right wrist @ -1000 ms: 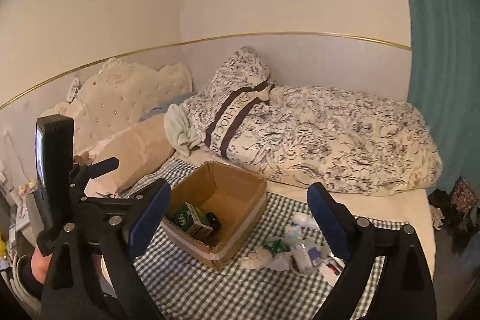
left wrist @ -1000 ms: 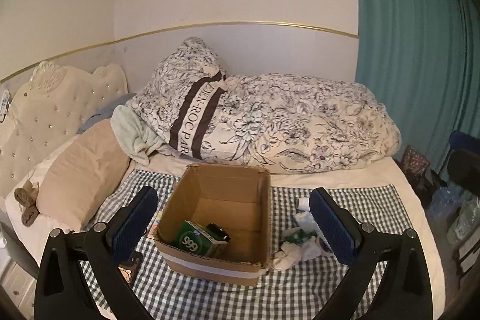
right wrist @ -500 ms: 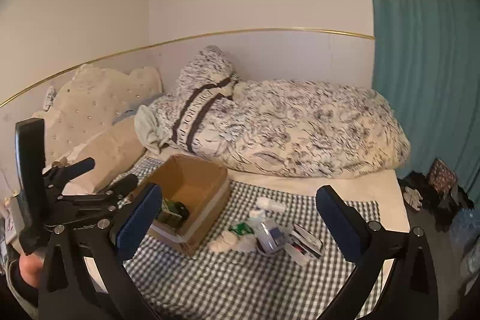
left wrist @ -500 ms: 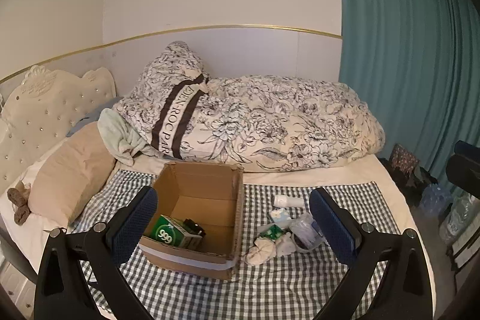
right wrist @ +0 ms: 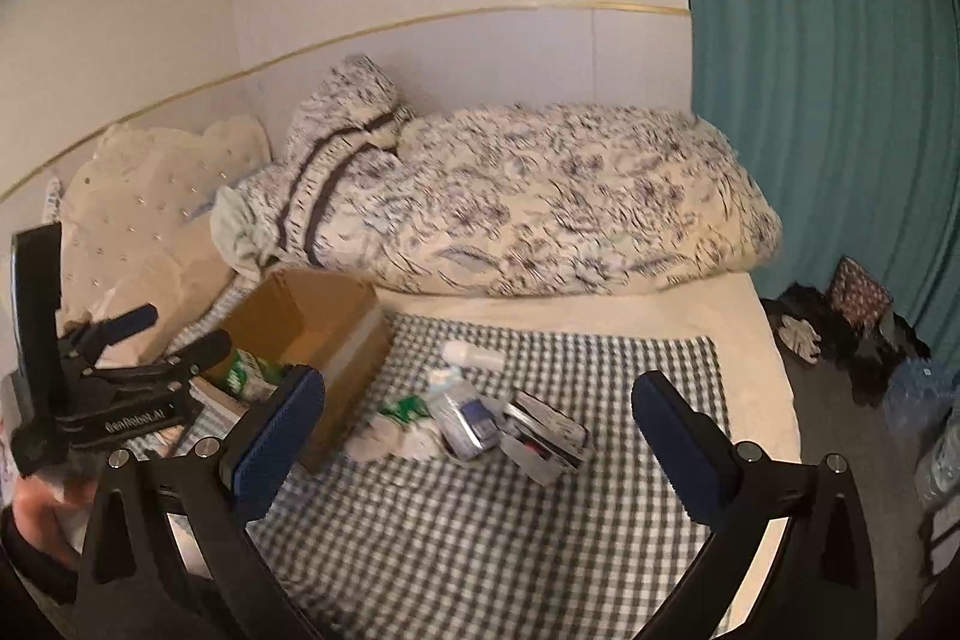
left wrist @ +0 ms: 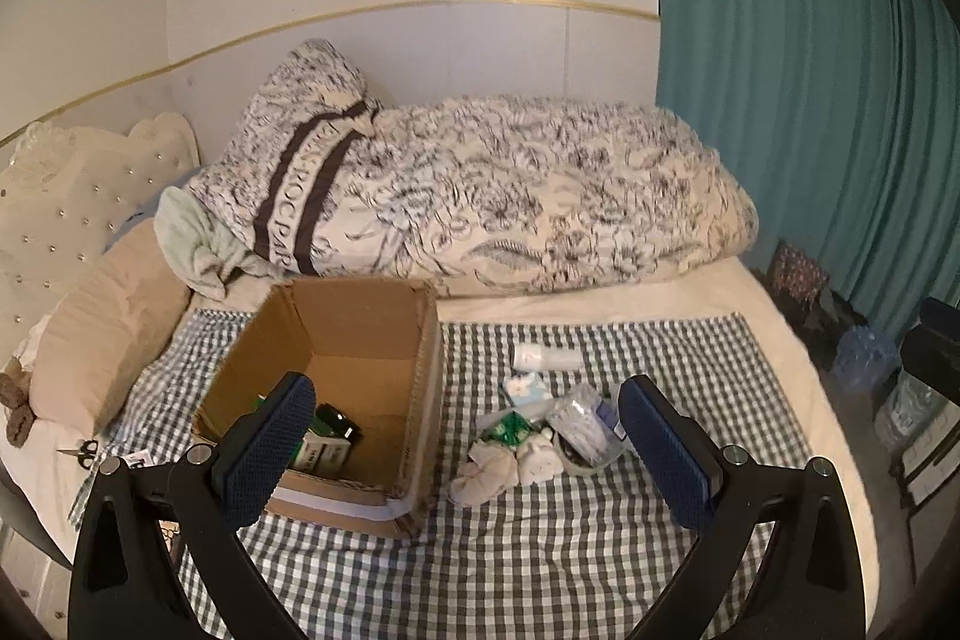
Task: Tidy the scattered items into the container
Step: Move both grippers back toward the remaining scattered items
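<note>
An open cardboard box (left wrist: 360, 334) stands on a checked cloth (left wrist: 540, 550) on the bed; it also shows in the right wrist view (right wrist: 336, 322). A green carton (left wrist: 318, 451) lies inside it. Right of the box lies a pile of small items: a white bottle (left wrist: 546, 357), a green packet (left wrist: 510, 427), white socks (left wrist: 486, 472) and a clear tub of cotton swabs (left wrist: 585, 430). In the right wrist view a flat case (right wrist: 543, 436) lies at the pile's right. My left gripper (left wrist: 465, 451) is open and empty above the box's front. My right gripper (right wrist: 477, 445) is open and empty above the pile.
A floral duvet (left wrist: 540, 196) and pillows (left wrist: 108, 328) lie behind the box. Scissors (left wrist: 81, 451) lie at the cloth's left edge. A teal curtain (left wrist: 810, 70) hangs on the right, with bags (right wrist: 858, 322) on the floor below it.
Both grippers have swung to the right and lowered toward the cloth. The box has shifted left in both views and the pile of items has come into fuller view. Both stay open.
</note>
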### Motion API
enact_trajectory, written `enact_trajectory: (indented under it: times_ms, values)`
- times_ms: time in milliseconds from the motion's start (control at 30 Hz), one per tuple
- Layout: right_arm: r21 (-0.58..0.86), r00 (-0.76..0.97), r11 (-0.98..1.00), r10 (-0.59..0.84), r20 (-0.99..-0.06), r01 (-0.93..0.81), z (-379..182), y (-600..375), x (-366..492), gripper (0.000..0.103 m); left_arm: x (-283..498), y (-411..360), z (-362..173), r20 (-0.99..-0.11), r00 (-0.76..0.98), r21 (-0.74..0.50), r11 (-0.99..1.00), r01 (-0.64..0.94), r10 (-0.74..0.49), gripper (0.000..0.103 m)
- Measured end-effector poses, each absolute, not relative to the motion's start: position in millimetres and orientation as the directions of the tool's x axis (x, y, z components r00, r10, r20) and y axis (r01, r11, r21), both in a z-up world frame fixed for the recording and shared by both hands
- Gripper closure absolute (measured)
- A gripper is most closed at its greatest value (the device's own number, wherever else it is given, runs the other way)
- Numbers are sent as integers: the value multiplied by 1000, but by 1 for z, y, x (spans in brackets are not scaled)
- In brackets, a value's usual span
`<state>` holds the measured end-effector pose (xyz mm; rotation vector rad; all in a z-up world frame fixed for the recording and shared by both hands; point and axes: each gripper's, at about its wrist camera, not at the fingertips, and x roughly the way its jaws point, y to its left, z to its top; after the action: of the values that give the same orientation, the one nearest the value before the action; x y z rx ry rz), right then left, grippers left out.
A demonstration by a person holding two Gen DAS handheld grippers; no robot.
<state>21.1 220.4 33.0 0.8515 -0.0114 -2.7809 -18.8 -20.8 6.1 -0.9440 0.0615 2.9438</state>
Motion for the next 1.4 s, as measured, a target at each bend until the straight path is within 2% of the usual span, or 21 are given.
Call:
enact_trajectory:
  times_ms: [300,533,767,900,1100,1233,1400]
  values:
    - [30,-775,-973,-199,-599,227,-23,238,0,0,-43,-8,-45,-661,-746,-5,-995,-102,80,0]
    - [5,-747,-989,-114,-655,147,-62,253,-24,0,-53,3,-78,-682,-727,18,-991,-130,83,0]
    - [32,-728,-990,-122,-675,136,-92,264,-40,0,-63,16,-113,-713,-692,42,-979,-201,112,0]
    - [83,-725,-989,-144,-674,119,-105,271,-49,0,-68,24,-130,-727,-679,72,-971,-227,104,8]
    - [118,-697,-992,-121,-707,53,-128,283,-71,0,-86,19,-158,-773,-625,26,-979,-202,109,9]
    - [124,-683,-989,-144,-716,78,-142,281,-81,0,-97,19,-176,-795,-599,27,-981,-190,94,18]
    - [104,-676,-984,-174,-716,143,-157,272,-89,0,-110,18,-197,-820,-567,24,-987,-162,73,19]
